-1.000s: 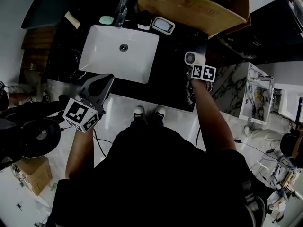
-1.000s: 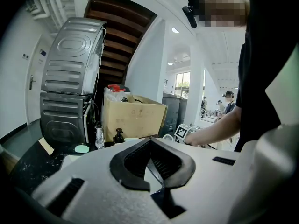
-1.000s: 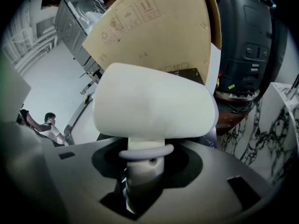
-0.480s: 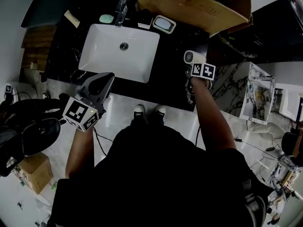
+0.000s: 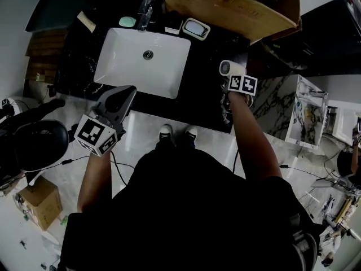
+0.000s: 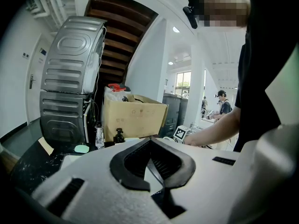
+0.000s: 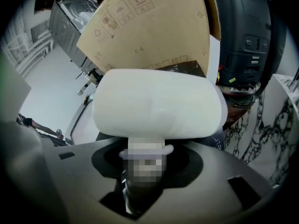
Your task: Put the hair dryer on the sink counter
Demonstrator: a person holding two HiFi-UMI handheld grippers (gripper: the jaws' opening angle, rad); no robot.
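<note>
- So my right gripper (image 7: 144,174) is clamped on the hair dryer (image 7: 156,108). The handle is pinched between the jaws, and the fat white head sticks out past the tips, lying sideways across the right gripper view.
- Looking down from the head view, the hair dryer is over the right end of the black counter (image 5: 206,78), off to the right of the sink (image 5: 121,66). Honestly can't tell if it's touching the counter or just hanging above it.
- Meanwhile my left gripper (image 5: 122,96) is closed up, tips together, nothing in it. It's by the front rim of the sink, pointing toward the basin, well apart from the hair dryer.
- Along the back of the sink there's the faucet (image 5: 145,13). A green soap (image 5: 127,22) sits just left of it, and a small white-framed thing (image 5: 195,29) is over to the right.
- A big cardboard box (image 5: 225,4) takes up the back right of the counter, behind the hair dryer.
- My shoes (image 5: 164,133) are on the pale floor right up against the counter front.
</note>
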